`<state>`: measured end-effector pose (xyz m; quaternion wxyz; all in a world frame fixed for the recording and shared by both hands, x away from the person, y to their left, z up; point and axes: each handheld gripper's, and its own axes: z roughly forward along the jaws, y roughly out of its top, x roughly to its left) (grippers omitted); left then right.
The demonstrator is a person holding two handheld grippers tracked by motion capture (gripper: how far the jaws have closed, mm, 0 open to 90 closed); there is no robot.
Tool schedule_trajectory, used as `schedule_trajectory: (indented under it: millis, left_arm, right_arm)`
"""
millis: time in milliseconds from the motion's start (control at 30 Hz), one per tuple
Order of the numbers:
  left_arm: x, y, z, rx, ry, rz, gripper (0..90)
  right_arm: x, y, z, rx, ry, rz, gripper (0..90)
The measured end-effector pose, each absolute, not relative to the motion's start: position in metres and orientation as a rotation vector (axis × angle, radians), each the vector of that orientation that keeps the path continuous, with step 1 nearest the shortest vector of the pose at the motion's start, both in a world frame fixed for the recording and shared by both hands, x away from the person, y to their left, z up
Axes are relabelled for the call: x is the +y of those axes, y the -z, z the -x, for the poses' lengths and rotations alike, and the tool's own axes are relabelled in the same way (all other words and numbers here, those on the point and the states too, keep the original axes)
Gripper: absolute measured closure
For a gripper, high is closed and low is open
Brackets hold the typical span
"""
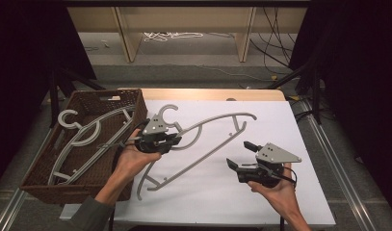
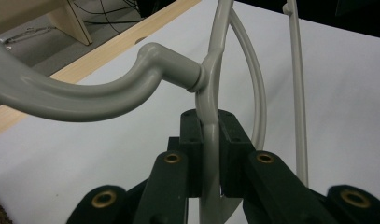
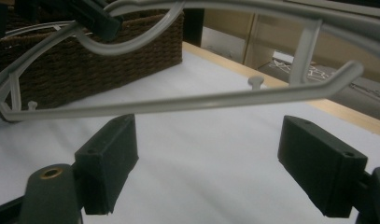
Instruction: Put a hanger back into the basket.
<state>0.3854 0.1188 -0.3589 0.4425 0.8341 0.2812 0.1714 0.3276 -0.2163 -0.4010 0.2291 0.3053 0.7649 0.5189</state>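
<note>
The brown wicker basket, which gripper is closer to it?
Left. The left gripper sits just beside the brown wicker basket, clamping a grey plastic hanger. The right gripper is open, far across the white table.

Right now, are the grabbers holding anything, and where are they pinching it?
The left gripper pinches the grey hanger on its rod just below the hook's neck. The right gripper is open and holds nothing.

Looks like a lab recording bay: black curtains (image 1: 20, 57) at both frame sides, loose cables (image 1: 172, 35) on the floor up top, white-covered desk (image 1: 261, 144) at centre.
</note>
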Motion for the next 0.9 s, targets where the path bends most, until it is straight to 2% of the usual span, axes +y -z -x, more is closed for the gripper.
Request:
schedule_trajectory:
  millis: [167, 200, 233, 300, 333, 600, 900]
  left_arm:
    - [0.126, 0.348, -0.386, 0.728, -0.391, -2.033, 82.1]
    - [0.130, 0.343, -0.392, 0.635, -0.445, -2.074, 82.1]
    - [0.129, 0.341, -0.384, 0.739, -0.406, -2.039, 82.1]
    - [0.134, 0.333, -0.388, 0.664, -0.435, -2.054, 82.1]
    - [0.133, 0.331, -0.384, 0.730, -0.384, -2.027, 82.1]
    - [0.151, 0.304, -0.380, 0.749, -0.362, -1.976, 82.1]
    - [0.183, 0.285, -0.382, 0.799, -0.408, -1.952, 82.1]
  right_arm:
    - [-0.215, 0.404, -0.322, 2.096, -1.428, -0.833, 20.5]
    - [-0.214, 0.404, -0.321, 2.107, -1.422, -0.832, 20.5]
    - [-0.214, 0.405, -0.321, 2.108, -1.427, -0.826, 20.5]
    - [-0.214, 0.406, -0.320, 2.117, -1.422, -0.813, 20.4]
    - [-0.214, 0.407, -0.320, 2.106, -1.416, -0.803, 20.4]
    - [-0.214, 0.412, -0.317, 2.133, -1.412, -0.807, 20.0]
    - [-0.214, 0.414, -0.315, 2.139, -1.417, -0.798, 19.9]
